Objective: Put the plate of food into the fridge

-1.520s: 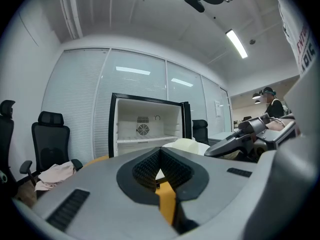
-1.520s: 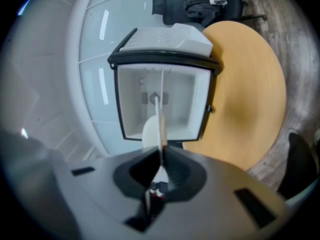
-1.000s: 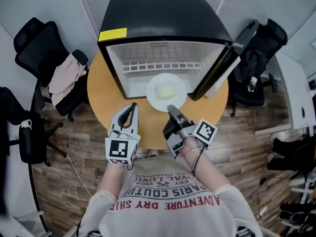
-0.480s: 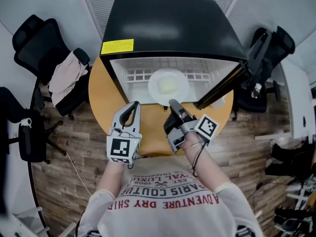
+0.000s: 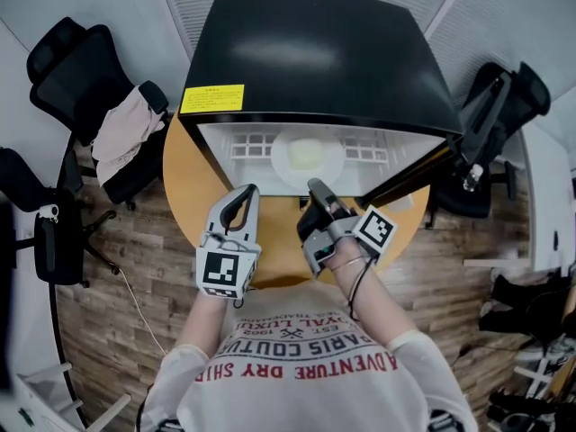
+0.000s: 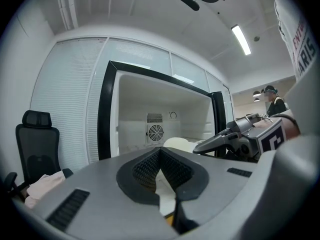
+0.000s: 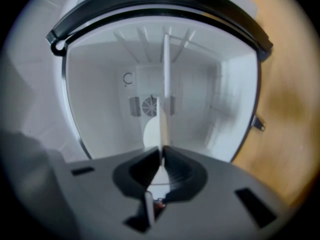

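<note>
The white plate [image 5: 308, 156] carries a pale lump of food and sits inside the open black fridge [image 5: 306, 52], over its white floor. My right gripper [image 5: 314, 187] is shut on the plate's near rim. In the right gripper view the plate [image 7: 164, 74] shows edge-on as a thin white line running out from the pinched jaws of the right gripper [image 7: 162, 150], with the fridge's back wall and fan behind it. My left gripper [image 5: 245, 193] hovers left of the plate at the fridge mouth, shut and holding nothing. In the left gripper view, the left gripper [image 6: 160, 151] points at the fridge interior.
The fridge stands on a round wooden table [image 5: 184, 183]. Its door [image 5: 409, 178] hangs open to the right. A black chair with a pale cloth [image 5: 121, 133] is at the left, and another black chair [image 5: 490, 115] is at the right. A wire shelf [image 5: 252, 147] lines the fridge's inside.
The right gripper has pushed the plate from the fridge's front edge deeper inside. The left gripper has stayed roughly in place, still shut.
</note>
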Action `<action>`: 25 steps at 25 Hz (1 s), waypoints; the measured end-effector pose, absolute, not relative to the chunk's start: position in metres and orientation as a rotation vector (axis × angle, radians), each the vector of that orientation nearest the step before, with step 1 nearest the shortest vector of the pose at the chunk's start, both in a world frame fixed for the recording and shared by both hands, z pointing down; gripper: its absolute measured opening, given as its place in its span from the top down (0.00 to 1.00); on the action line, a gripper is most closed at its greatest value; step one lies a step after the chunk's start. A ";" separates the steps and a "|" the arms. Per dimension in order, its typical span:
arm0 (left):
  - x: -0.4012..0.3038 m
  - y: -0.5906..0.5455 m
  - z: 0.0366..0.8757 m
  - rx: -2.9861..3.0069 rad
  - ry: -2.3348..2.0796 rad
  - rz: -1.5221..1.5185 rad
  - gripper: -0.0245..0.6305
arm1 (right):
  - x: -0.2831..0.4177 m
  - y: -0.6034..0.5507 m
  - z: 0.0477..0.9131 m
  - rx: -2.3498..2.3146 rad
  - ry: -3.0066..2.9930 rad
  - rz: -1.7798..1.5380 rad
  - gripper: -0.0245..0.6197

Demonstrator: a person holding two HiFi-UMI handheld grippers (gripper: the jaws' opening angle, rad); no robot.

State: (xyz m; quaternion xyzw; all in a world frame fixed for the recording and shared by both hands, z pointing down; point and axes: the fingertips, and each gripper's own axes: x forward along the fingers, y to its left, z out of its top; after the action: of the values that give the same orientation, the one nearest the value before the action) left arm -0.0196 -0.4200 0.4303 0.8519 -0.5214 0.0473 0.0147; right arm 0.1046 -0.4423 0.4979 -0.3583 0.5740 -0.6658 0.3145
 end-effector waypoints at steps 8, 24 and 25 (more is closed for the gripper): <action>-0.018 -0.428 0.437 2.614 -1.655 0.158 0.91 | 0.111 -0.463 0.499 -0.936 1.479 -1.747 0.89; -0.019 -0.432 0.446 2.563 -1.692 0.183 0.91 | 0.110 -0.488 0.511 -0.970 1.489 -1.743 0.73; -0.020 -0.432 0.447 2.563 -1.696 0.186 0.91 | 0.110 -0.489 0.512 -0.975 1.496 -1.741 0.73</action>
State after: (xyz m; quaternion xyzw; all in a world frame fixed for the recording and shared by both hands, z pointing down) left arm -0.0203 -0.4318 0.4466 0.8320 -0.5505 0.0604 0.0316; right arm 0.1103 -0.4891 0.5118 -0.3705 0.5686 -0.6620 0.3183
